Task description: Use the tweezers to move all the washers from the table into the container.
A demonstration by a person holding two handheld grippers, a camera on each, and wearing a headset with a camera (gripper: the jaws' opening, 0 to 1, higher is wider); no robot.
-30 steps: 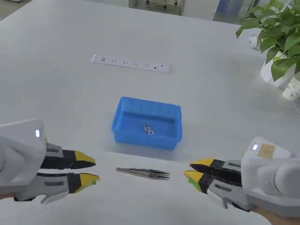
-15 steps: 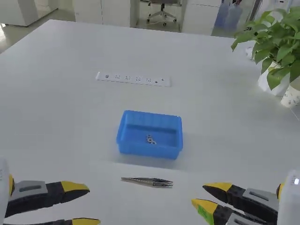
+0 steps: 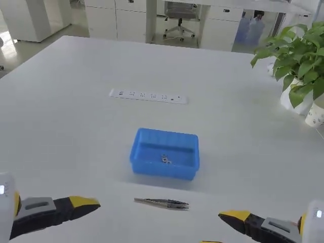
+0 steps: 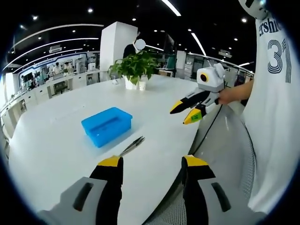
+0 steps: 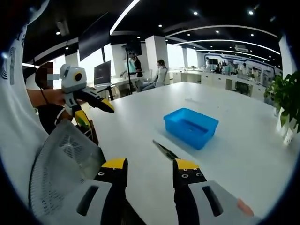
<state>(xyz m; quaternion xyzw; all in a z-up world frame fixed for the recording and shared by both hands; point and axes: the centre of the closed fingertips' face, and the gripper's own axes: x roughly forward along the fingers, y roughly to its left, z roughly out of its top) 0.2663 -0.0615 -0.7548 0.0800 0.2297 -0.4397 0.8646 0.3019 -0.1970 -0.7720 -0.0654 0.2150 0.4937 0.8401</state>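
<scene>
The blue container (image 3: 164,154) stands mid-table with a few small washers (image 3: 165,159) on its floor. Just in front of it the metal tweezers (image 3: 162,203) lie flat on the white table, free of both grippers. My left gripper (image 4: 152,161) is open and empty, back near the table's front edge, left of the tweezers (image 4: 132,146). My right gripper (image 5: 150,165) is open and empty too, right of the tweezers (image 5: 165,150). In the head view one yellow-tipped finger (image 3: 86,204) of the left gripper and one finger (image 3: 234,216) of the right show at the bottom.
A white power strip (image 3: 148,95) lies beyond the container. A potted plant (image 3: 298,66) and a paper cup (image 3: 315,114) stand at the far right. Bare white table (image 3: 66,131) lies all around the container. A person's white shirt (image 4: 272,103) is close behind the grippers.
The head camera has tipped up, showing more of the room. Both grippers have drawn back from the tweezers toward the table's near edge. The tweezers and container stay put.
</scene>
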